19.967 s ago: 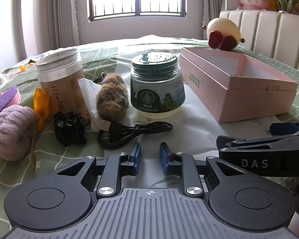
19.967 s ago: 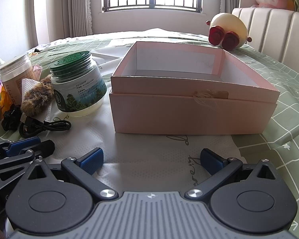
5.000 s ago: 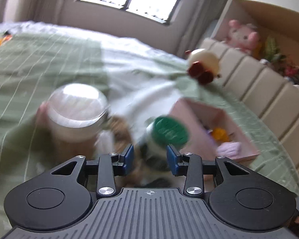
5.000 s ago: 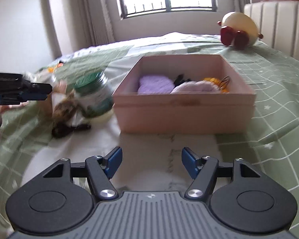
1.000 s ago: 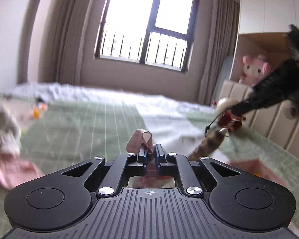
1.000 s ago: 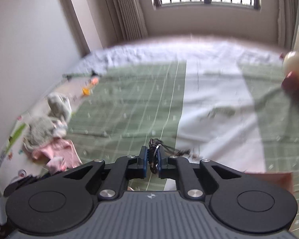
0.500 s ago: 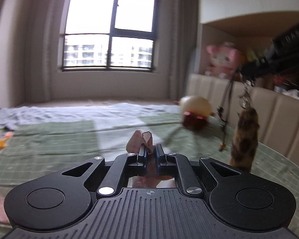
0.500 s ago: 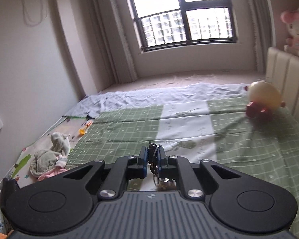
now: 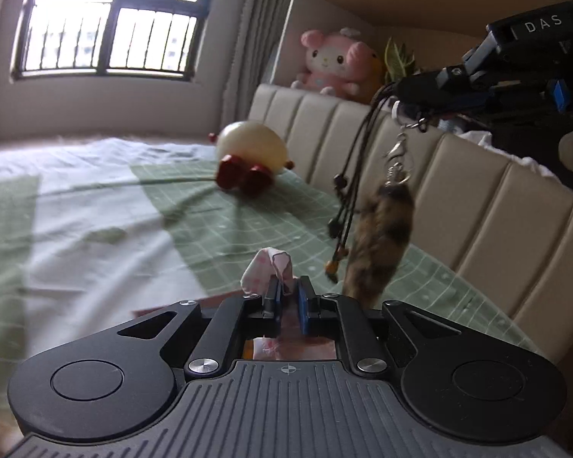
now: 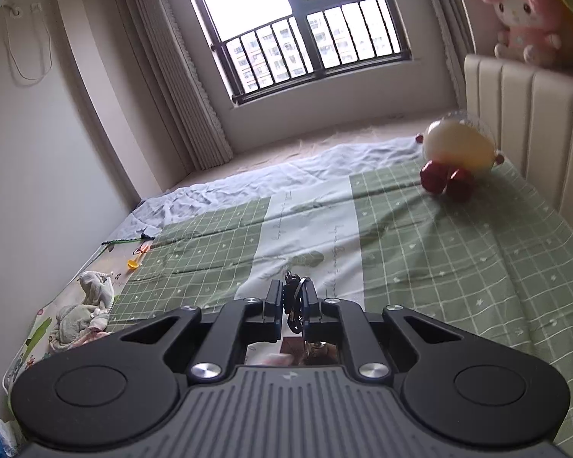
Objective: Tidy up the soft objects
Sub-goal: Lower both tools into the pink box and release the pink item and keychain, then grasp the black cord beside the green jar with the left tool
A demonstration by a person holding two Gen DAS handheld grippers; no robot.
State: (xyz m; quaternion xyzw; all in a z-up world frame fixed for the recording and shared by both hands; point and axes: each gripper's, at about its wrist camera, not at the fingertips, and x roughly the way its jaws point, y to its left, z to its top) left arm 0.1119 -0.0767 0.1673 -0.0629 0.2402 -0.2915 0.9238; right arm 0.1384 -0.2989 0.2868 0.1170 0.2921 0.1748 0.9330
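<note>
Count: one pink-white patterned cloth scrap [image 9: 268, 267], one brown-and-black furry tail-shaped keychain charm [image 9: 380, 244] with black beaded cords [image 9: 349, 175] and a metal clasp, one cream egg-shaped plush with red feet [image 9: 250, 154], one pink bunny plush [image 9: 332, 63] on the ledge behind the headboard.

My left fingers [image 9: 287, 299] are nearly pressed together, pinching the cloth scrap; its folded end sticks up past the blue pads, the rest hangs below, seen through the gap in the body. My right fingers [image 10: 288, 301] are also almost closed, pinching the black cords and ring of the charm. In the left wrist view the right tool sits upper right, and the furry charm dangles free from it, in the air, just to the right of my left fingers, slightly blurred. Both soft things are held up above the bed.

A dark reddish-brown edge shows just below both tools, too little in view to say what it is.

Surface: bed with green grid-pattern cover [image 10: 458, 252] and a white centre strip; beige padded headboard [image 9: 477, 198] on the right. Egg plush lies on the cover near the headboard. Barred window [image 10: 305, 34] with curtains at the far end. Grey and pink rags [image 10: 84, 313] and a small orange thing on the play mat on the floor, left of the bed.
</note>
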